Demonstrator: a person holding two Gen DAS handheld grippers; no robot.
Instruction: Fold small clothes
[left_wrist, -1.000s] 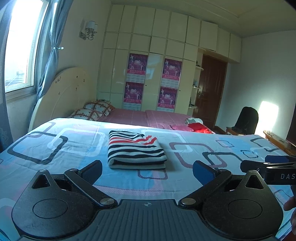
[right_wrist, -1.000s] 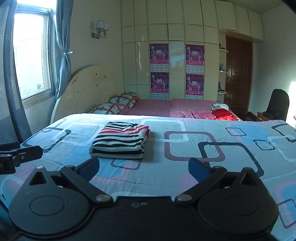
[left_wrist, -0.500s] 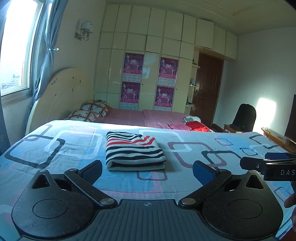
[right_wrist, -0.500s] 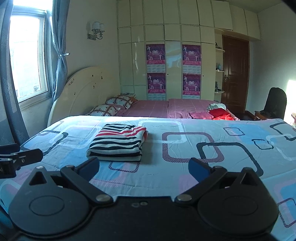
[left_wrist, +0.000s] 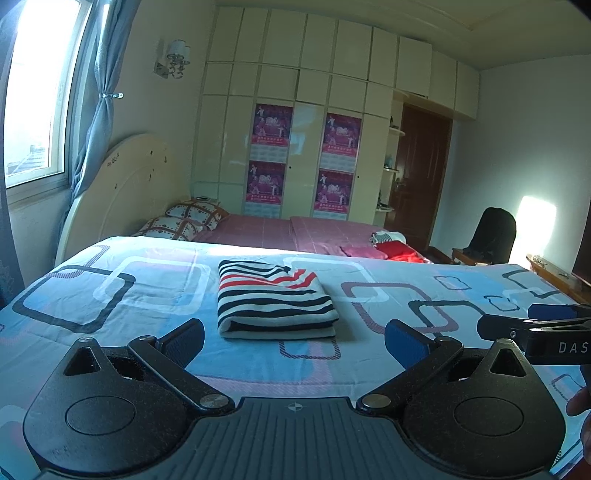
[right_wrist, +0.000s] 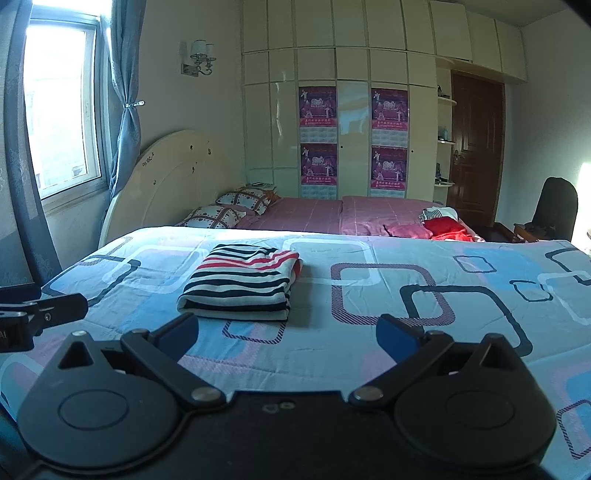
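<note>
A folded garment with black, white and red stripes (left_wrist: 275, 301) lies flat on the blue patterned bedspread (left_wrist: 147, 295). In the right wrist view the same striped bundle (right_wrist: 242, 284) sits left of centre. My left gripper (left_wrist: 294, 341) hovers just short of it, open, with nothing between its blue pads. My right gripper (right_wrist: 287, 338) is also open and empty, set back and to the right of the garment. Each gripper's fingers show at the edge of the other's view: the right one (left_wrist: 535, 326) and the left one (right_wrist: 44, 315).
Beyond the bedspread lies a pink sheet (right_wrist: 332, 216) with two pillows (right_wrist: 229, 206) and a small heap of red and pink clothes (right_wrist: 439, 227). A cream headboard (right_wrist: 173, 173), wardrobe wall (right_wrist: 351, 110), brown door (right_wrist: 476, 147) and dark chair (right_wrist: 554, 206) ring the bed.
Both grippers have drawn back and risen slightly, so the striped garment sits a little lower in both views. Both stay open; the garment has not moved.
</note>
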